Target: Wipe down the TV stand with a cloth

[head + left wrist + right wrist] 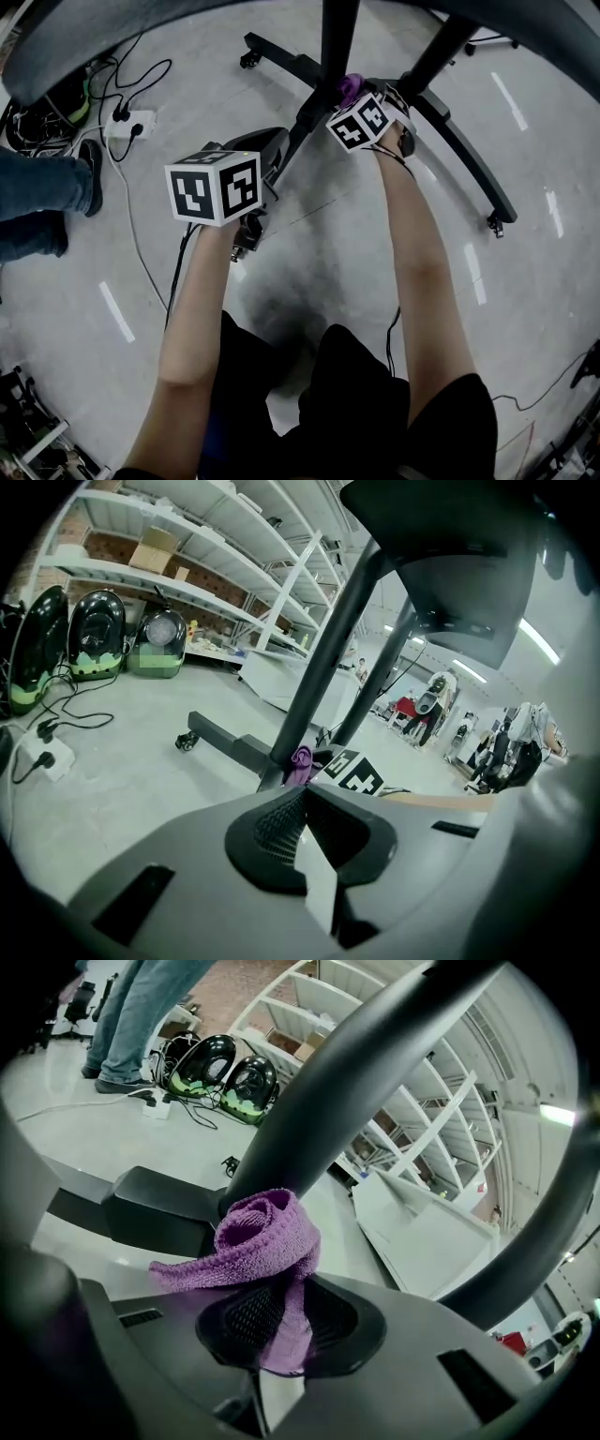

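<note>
Two tongs: right tongs (279, 1316) pinch the purple cloth (258, 1241) at the TV stand post (347, 1072); left tongs (302, 803) closed, empty.

Warehouse-like workshop: storage shelving (202, 569), boxes (155, 547).

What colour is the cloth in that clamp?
The cloth is purple, clearest in the right gripper view.

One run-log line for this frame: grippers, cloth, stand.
right gripper: shut on purple cloth | cloth: at lower post of TV stand | left gripper: shut, empty
</note>
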